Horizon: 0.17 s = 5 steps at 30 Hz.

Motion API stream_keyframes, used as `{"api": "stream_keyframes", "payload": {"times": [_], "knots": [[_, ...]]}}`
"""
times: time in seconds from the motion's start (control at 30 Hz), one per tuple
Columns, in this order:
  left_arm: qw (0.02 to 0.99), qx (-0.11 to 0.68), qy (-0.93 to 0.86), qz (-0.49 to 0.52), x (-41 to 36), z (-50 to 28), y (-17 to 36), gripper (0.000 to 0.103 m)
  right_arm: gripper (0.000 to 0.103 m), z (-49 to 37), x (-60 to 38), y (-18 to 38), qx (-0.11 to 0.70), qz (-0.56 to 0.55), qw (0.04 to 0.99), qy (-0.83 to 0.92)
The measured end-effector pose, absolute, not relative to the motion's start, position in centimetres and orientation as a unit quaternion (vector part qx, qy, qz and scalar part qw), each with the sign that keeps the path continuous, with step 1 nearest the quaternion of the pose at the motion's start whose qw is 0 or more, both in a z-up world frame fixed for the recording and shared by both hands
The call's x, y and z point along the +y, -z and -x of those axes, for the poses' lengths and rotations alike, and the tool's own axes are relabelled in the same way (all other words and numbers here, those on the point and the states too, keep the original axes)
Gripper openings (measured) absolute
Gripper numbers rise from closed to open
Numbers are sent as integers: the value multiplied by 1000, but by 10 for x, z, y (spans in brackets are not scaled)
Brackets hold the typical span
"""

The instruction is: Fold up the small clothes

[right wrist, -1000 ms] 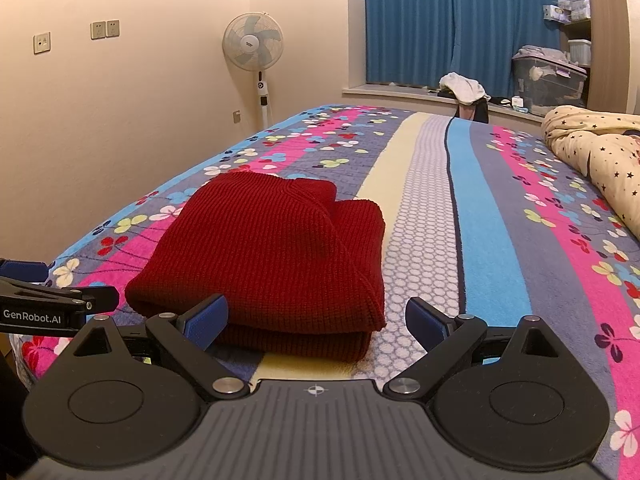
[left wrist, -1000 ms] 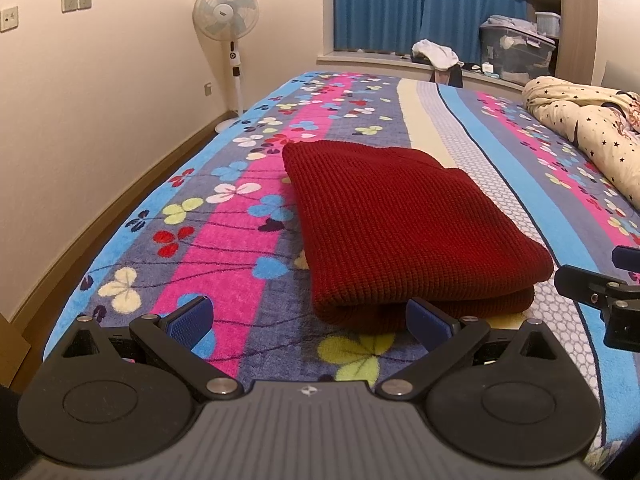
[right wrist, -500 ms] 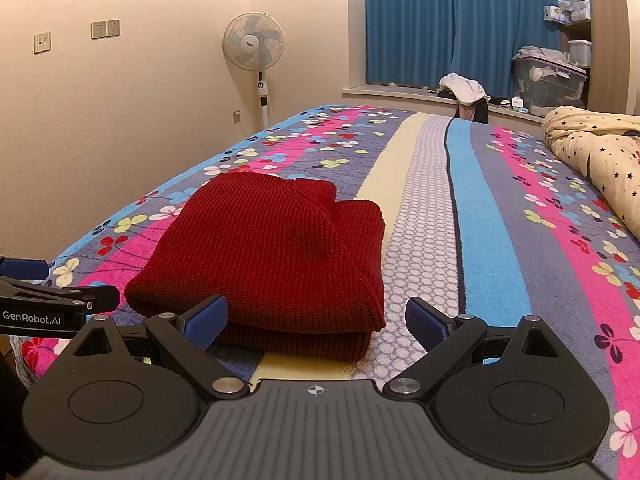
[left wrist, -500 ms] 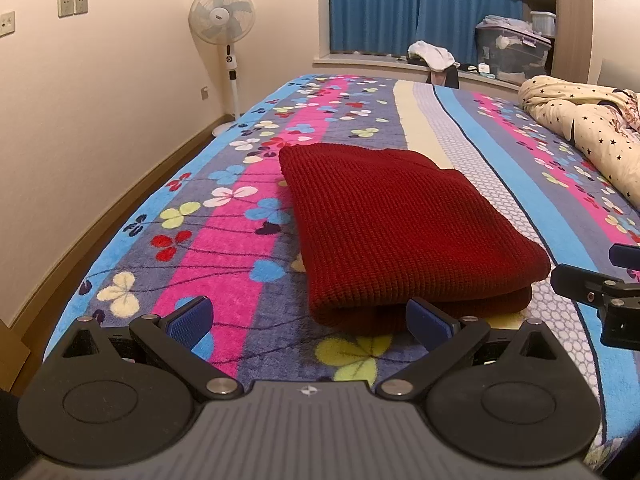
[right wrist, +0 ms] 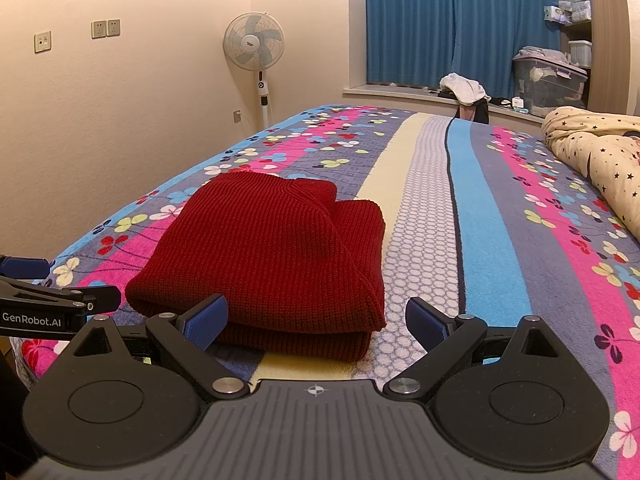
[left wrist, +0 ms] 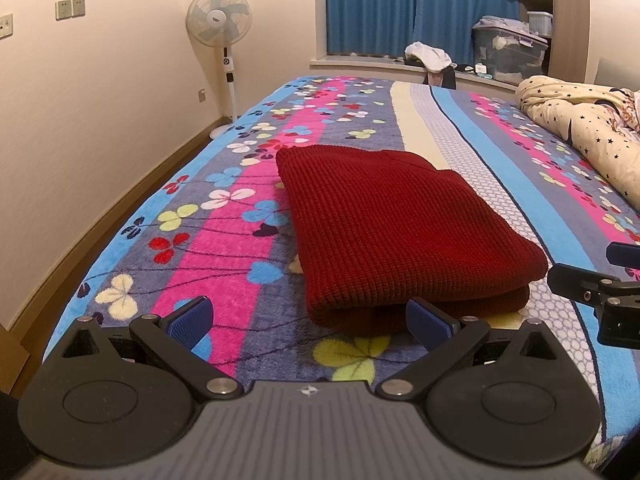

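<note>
Comparing with the pictures from a second ago, almost nothing is different: both grippers hang at nearly the same place over the near edge of the bed, and the sweater has not moved.

Nearest in the left wrist view, the left gripper [left wrist: 308, 318] has its two blue pads wide apart and holds nothing. Its right pad [left wrist: 426, 318] stands just in front of the near folded edge of the red knit sweater [left wrist: 396, 232], but I cannot tell if it touches the knit. At 3 o'clock in this view, the black side of the right gripper [left wrist: 596, 292] shows at the picture's edge.

In the right wrist view, the right gripper [right wrist: 316, 318] is also spread open and empty, with its left pad [right wrist: 208, 320] in front of the sweater's near left corner. The sweater [right wrist: 272, 248] lies folded in a thick rectangle on the flowered striped bedspread [right wrist: 488, 240], at 11 o'clock from this gripper.

Farther, at 2 o'clock, a cream quilt with stars [right wrist: 596, 156] lies bunched on the bed. Beyond the bed, at 11 o'clock, a standing fan [right wrist: 254, 46] is by the wall, and at 12 o'clock the blue curtains [right wrist: 452, 20] hang closed.
</note>
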<state>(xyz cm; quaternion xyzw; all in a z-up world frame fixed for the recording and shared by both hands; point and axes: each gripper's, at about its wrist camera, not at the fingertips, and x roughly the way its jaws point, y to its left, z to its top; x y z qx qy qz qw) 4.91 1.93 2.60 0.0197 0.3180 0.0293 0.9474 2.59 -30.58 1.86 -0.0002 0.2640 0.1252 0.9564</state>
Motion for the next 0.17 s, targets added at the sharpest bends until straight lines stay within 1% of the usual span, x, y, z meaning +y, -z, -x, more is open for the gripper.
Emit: {"api": "stream_keyframes", "payload": {"times": [0.17], "knots": [[948,318,-28,-21,19,-50,-26,103,96,-26,-305,-19,264,0,956,-125]]}}
